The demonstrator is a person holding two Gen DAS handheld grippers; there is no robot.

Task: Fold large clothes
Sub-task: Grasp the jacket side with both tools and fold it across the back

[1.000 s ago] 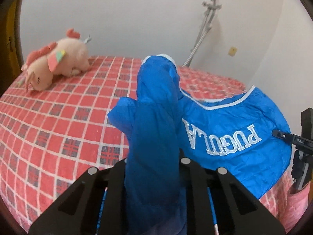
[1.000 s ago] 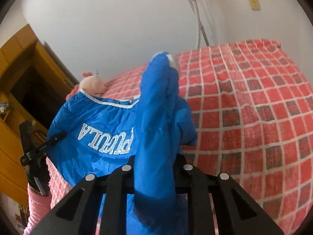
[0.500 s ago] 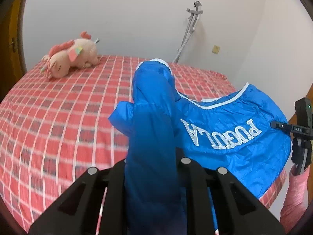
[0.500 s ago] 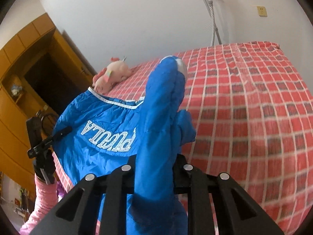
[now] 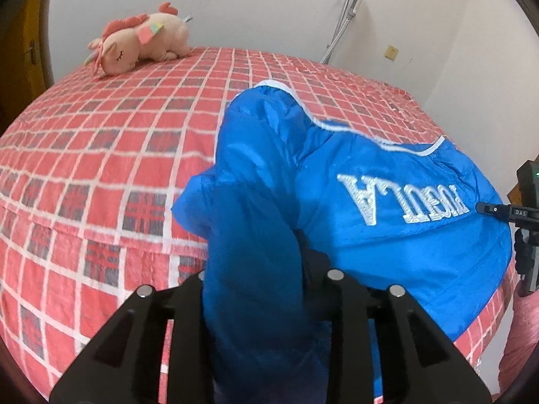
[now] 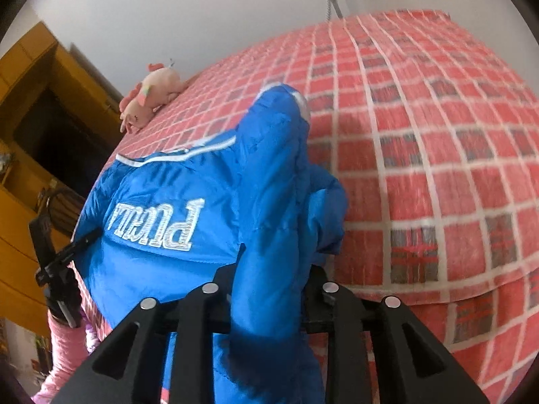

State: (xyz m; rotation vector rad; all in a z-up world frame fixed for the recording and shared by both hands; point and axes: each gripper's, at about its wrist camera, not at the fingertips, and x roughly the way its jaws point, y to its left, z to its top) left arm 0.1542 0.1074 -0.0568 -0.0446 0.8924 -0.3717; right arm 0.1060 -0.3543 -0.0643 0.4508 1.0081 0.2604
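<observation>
while the left gripper [image 5: 266,289] has a bunched fold of the blue jacket [image 5: 387,208] between its opening jaws, the garment spreads over the red checked bed [image 5: 101,155]. on the right wrist view, the right gripper [image 6: 269,289] likewise loosens around a jacket fold.

a bright blue, shiny padded jacket [image 5: 387,235] with white piping and white embroidered lettering seen upside down hangs stretched above the near edge of a bed, one bunched sleeve rising at each end, its white-trimmed cuff [image 6: 296,96] pointing away.
</observation>
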